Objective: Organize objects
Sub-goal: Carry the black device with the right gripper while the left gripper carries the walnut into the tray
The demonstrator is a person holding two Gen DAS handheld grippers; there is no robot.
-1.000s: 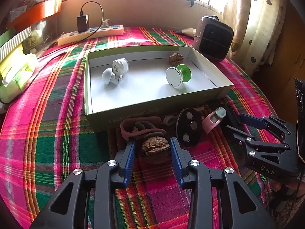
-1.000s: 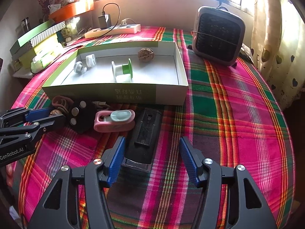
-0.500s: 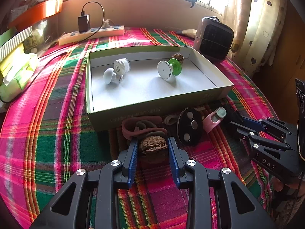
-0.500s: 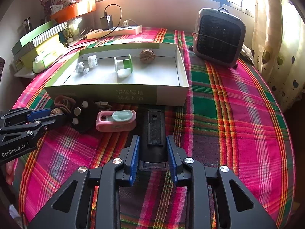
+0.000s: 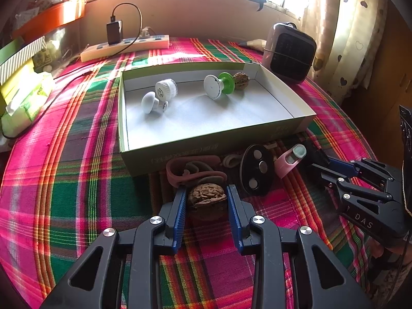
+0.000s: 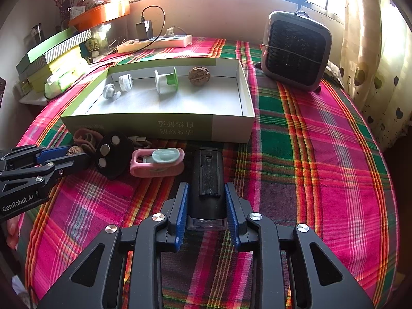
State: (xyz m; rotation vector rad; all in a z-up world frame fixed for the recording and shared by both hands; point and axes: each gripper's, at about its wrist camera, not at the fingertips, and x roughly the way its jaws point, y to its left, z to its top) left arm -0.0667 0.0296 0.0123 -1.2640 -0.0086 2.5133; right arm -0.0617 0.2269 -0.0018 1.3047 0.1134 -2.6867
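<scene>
Both grippers grab things to put in the box

The left gripper [image 5: 206, 200] squeezes a walnut [image 5: 206, 198] on the tablecloth, just in front of the box [image 5: 216, 144]; the right gripper [image 6: 206, 206] squeezes a black clip-on light [image 6: 208, 180]; next, I think, both must lift over the wall; inside lie another walnut [image 5: 241, 80], a green spool [image 5: 219, 85] and two white knobs [image 5: 157, 96].

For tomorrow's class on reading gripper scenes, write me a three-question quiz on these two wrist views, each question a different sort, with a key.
1. True or false: a walnut lies in the box.
2. What is the right gripper shut on? A) pink clip B) black device C) spool
3. Fill in: the left gripper is shut on a ____.

Key: 1 true; 2 B, the black device; 3 walnut, between its fingers.
</scene>
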